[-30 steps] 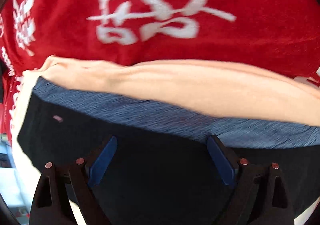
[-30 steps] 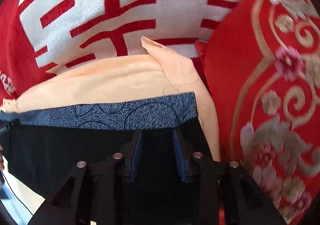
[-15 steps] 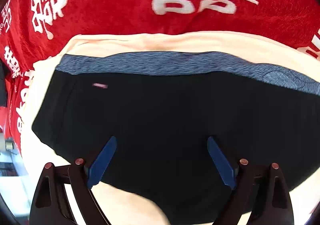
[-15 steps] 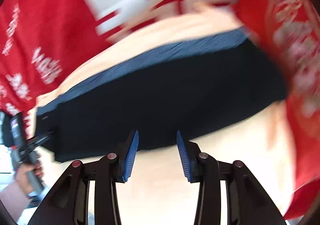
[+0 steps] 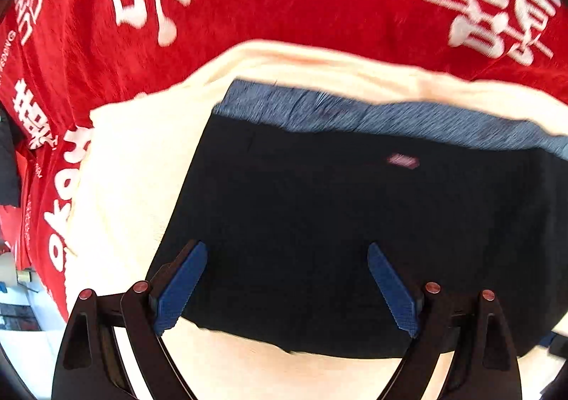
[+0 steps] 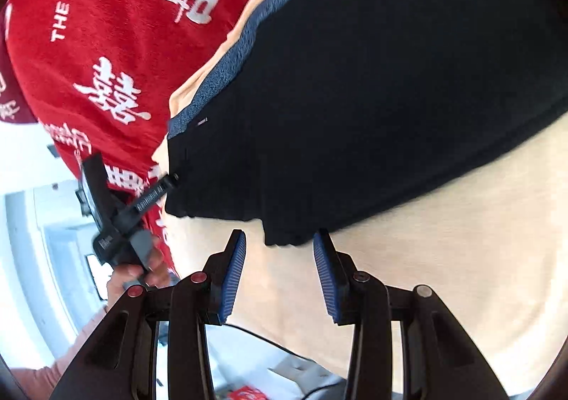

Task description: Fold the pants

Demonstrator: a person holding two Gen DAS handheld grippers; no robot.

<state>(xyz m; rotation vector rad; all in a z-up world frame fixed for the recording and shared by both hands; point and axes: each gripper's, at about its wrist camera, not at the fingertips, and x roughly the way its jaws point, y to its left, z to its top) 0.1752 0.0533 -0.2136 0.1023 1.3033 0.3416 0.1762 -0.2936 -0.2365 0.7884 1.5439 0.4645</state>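
Both claws gape; pants [image 5: 355, 222] lie apparently untouched beyond.

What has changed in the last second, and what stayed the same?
Both grippers drew back from the folded black pants with blue-grey waistband. The right gripper, earlier narrow over the black cloth, is now wider open above the cream cloth. The left gripper stayed open; the pants stayed folded on the cream cloth.

Left wrist view: close, looking down over the folded pants [image 5: 355, 222] toward their waistband. Right wrist view: close above a corner; both share the pants.
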